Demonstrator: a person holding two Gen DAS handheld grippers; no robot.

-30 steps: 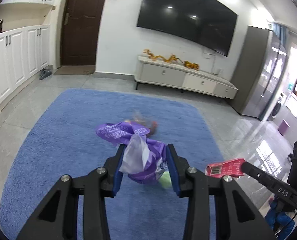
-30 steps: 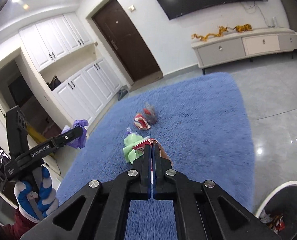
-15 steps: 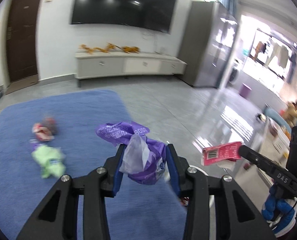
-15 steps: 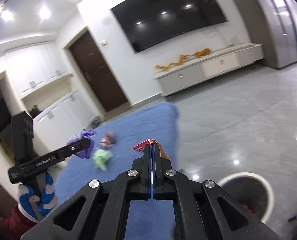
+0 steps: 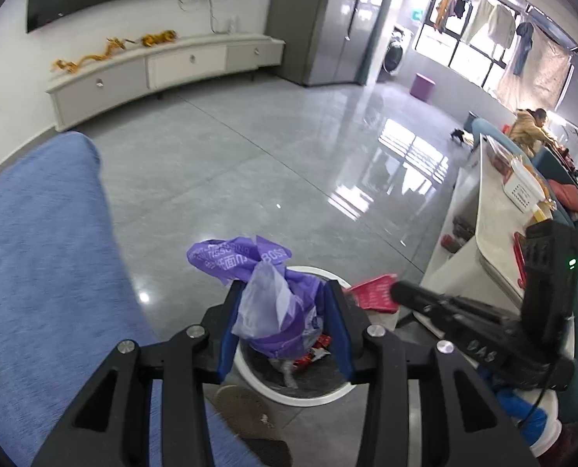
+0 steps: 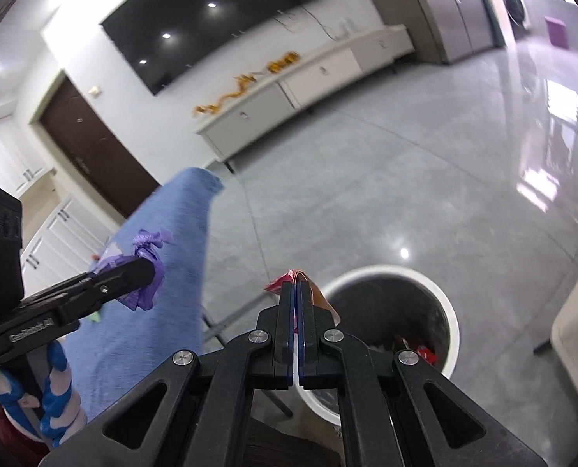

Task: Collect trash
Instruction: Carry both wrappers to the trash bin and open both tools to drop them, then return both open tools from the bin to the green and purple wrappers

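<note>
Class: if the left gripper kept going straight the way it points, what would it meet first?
Most likely the white bin under the left gripper, which holds a purple wrapper; depth is hard to judge.

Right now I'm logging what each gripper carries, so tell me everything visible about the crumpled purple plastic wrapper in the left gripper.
The crumpled purple plastic wrapper is thin, glossy film with white printed lettering, partly translucent pale lilac at the front. It is bunched into a loose wad, one twisted end flaring up and left. The left gripper clamps it between blue-padded fingers, above the white round trash bin. Nothing else touches it.
</note>
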